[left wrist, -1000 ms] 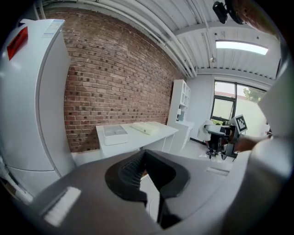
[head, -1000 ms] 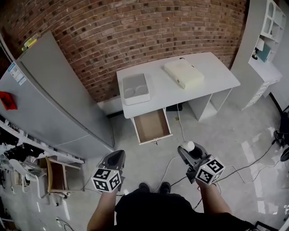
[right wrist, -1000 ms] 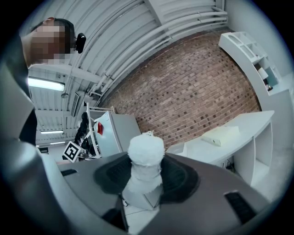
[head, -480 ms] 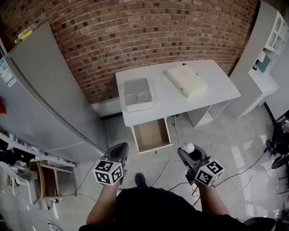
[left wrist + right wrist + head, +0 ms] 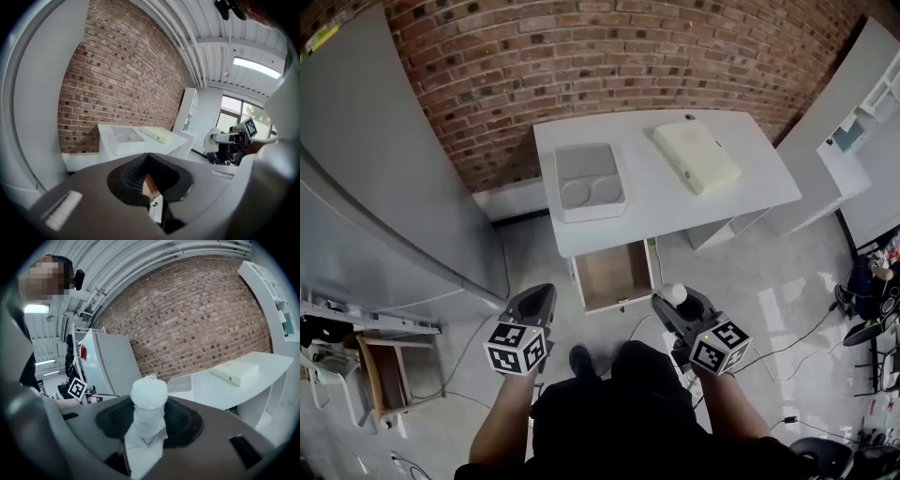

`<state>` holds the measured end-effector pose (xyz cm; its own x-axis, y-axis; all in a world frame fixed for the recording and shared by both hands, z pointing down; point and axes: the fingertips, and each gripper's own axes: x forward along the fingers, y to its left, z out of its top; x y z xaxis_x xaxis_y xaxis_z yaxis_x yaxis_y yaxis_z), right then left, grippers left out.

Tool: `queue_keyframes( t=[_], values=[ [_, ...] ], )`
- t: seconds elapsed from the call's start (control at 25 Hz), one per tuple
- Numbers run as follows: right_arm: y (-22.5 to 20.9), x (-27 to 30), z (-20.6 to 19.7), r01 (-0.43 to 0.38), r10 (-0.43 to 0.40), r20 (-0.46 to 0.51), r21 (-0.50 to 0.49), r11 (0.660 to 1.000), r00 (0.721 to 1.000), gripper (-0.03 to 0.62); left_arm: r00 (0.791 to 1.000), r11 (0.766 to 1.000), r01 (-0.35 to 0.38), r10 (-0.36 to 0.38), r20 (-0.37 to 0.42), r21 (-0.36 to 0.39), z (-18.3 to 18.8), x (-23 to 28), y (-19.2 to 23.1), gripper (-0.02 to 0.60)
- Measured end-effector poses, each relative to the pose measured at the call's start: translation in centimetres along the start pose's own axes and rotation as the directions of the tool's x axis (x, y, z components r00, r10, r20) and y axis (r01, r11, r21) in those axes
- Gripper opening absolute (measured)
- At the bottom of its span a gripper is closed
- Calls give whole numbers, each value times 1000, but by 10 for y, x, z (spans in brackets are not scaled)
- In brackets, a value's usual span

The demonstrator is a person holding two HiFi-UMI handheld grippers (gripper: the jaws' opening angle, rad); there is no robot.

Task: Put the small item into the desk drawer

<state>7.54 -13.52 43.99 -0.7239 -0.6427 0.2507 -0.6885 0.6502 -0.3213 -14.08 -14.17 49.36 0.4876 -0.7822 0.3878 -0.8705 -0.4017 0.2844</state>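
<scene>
In the head view my right gripper (image 5: 672, 302) is shut on a small white wrapped item (image 5: 676, 293), whose rounded top sticks up past the jaws. The right gripper view shows the same item (image 5: 148, 404) pinched between the dark pads. The wooden desk drawer (image 5: 612, 274) stands pulled open under the white desk (image 5: 675, 202), just ahead of both grippers and a little left of the right one. It looks empty. My left gripper (image 5: 540, 296) hovers over the floor left of the drawer. Its jaws meet with nothing between them (image 5: 149, 165).
On the desk lie a grey-white tray with two round hollows (image 5: 589, 181) and a flat cream box (image 5: 697, 155). A tall grey fridge (image 5: 375, 187) stands at the left, a brick wall behind. Cables (image 5: 787, 339) run over the floor at the right, near white shelves (image 5: 872, 103).
The person has stepped toward the desk, so both grippers now sit close to the open drawer's front. The right gripper still holds the white item; the left stays shut.
</scene>
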Motion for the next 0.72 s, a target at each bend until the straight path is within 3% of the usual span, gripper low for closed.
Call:
queue_keyframes(
  t=[0.32,0.48,0.72],
  values=[
    [-44,50,-20,-55,59,-84,45,997,995,172,996,995,-45,38,-85,-88,-30,41,12,11],
    [-60,74,-31,-91,99,-118,70,993,988,172,989,996,-46,34,-145,-78,-42,68,10,11],
    [-65,95,-84,-137,167,-248,134,981,954,172,984,991,-52,30,-178,-120,-60,103,11,11]
  ],
)
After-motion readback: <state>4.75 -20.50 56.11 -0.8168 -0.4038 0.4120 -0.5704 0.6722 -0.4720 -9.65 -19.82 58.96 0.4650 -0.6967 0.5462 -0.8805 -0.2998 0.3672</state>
